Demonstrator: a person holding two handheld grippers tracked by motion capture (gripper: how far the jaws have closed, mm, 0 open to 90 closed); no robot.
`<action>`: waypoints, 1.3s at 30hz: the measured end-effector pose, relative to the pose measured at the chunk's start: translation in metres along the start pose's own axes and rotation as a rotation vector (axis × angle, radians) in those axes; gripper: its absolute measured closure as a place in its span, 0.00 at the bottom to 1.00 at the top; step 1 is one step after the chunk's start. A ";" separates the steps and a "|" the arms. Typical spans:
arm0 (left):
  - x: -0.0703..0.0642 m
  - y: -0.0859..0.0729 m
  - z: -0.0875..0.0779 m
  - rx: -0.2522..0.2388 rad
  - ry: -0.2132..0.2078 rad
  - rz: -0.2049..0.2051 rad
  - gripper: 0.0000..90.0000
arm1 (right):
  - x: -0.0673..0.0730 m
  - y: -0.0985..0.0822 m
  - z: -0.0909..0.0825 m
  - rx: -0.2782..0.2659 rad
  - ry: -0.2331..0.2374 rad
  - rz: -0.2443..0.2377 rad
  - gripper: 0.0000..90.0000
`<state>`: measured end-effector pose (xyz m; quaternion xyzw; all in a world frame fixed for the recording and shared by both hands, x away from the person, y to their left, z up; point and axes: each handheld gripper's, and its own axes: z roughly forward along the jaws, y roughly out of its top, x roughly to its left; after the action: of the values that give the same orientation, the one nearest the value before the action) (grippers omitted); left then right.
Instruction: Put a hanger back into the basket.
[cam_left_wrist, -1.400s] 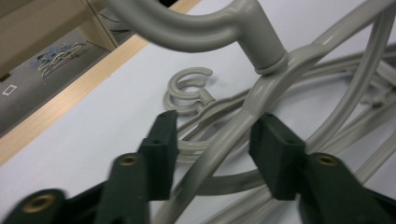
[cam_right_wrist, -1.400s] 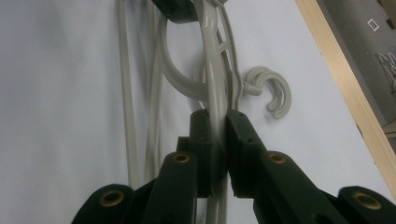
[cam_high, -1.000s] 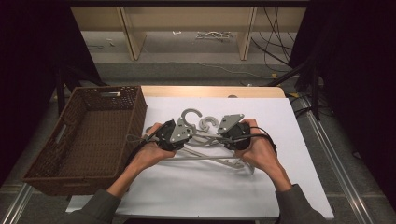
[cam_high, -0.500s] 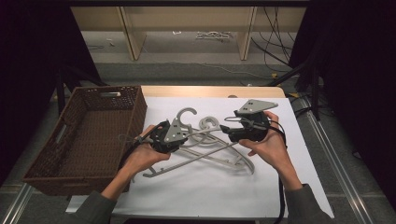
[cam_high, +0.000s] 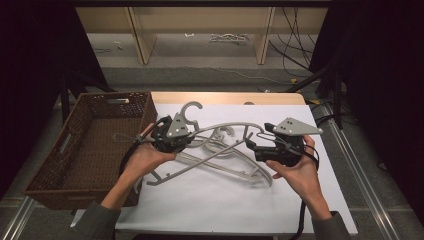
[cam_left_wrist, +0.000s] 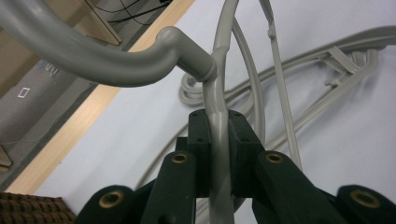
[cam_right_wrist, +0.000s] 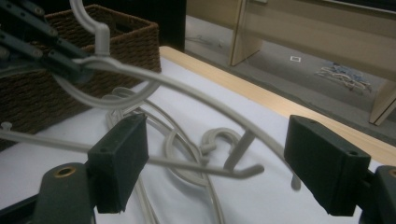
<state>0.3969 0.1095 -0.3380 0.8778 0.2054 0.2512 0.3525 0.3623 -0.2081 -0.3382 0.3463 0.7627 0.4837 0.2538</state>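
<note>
High view: the left gripper (cam_high: 172, 135) sits just beside the wicker basket (cam_high: 90, 145), its jaws clamped on a grey hanger (cam_high: 220, 127) near the hook; the right gripper (cam_high: 275, 145), jaws apart, faces it across a tangle of other hangers (cam_high: 225, 162) on the white bench (cam_high: 225, 200). Left gripper view: the jaws pinch the hanger's shaft (cam_left_wrist: 218, 140) just below its hook (the other hangers lie on the bench beyond). Right gripper view: the right gripper (cam_right_wrist: 215, 163) stands wide open; the held hanger's arm (cam_right_wrist: 210, 105) passes ahead of its jaws, untouched.
</note>
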 end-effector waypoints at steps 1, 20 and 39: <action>0.002 0.003 -0.001 0.000 0.003 0.004 0.91 | 0.000 -0.002 -0.002 -0.001 0.002 0.003 0.26; 0.078 -0.014 -0.070 0.036 0.170 -0.044 0.91 | 0.021 -0.051 0.009 0.031 0.084 0.019 0.25; 0.137 -0.094 -0.119 -0.028 0.356 -0.186 0.91 | 0.027 -0.091 0.003 0.067 0.086 0.069 0.25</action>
<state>0.4183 0.3071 -0.2908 0.7917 0.3412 0.3716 0.3447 0.3216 -0.2125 -0.4241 0.3598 0.7762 0.4807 0.1922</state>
